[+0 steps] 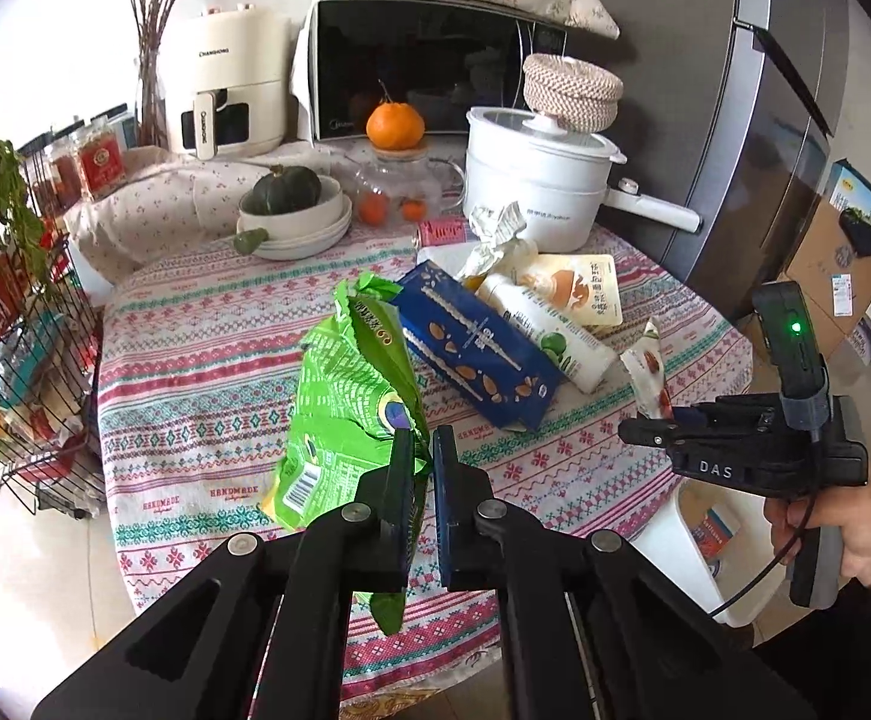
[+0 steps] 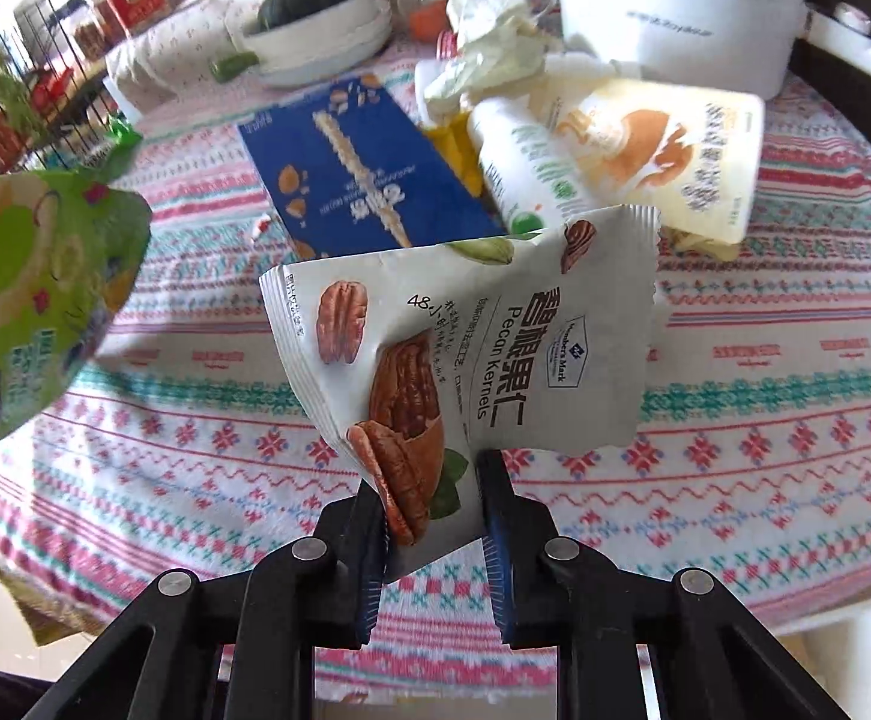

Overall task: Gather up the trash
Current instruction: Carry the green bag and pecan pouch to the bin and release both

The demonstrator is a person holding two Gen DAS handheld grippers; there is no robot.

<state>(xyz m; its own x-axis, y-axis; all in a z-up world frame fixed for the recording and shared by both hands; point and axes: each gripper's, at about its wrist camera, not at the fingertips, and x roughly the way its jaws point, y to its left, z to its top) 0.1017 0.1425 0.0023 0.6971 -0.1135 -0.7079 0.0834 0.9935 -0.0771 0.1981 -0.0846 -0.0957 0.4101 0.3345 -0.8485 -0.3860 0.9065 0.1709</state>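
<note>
The left gripper [image 1: 417, 462] is pinched nearly closed on the lower part of a crinkled green snack bag [image 1: 351, 396], which hangs clear above the patterned tablecloth [image 1: 207, 360] near the table's front edge. The right gripper [image 2: 432, 516] has its jaws drawn in on a corner of a white pecan kernels packet [image 2: 465, 348], lifted off the cloth toward the table's right edge. Both wrappers look empty, feather-light and limp; the film is slick and folds, so a firm bite on a doubled seam or corner should hold better than on a flat face. Still lying mid-table are a blue almond wrapper [image 1: 471, 348], a white-green pouch [image 1: 555, 336], a cream pouch [image 1: 579, 288] and crumpled paper [image 1: 498, 228] near the white cooking pot [image 1: 537, 180].
</note>
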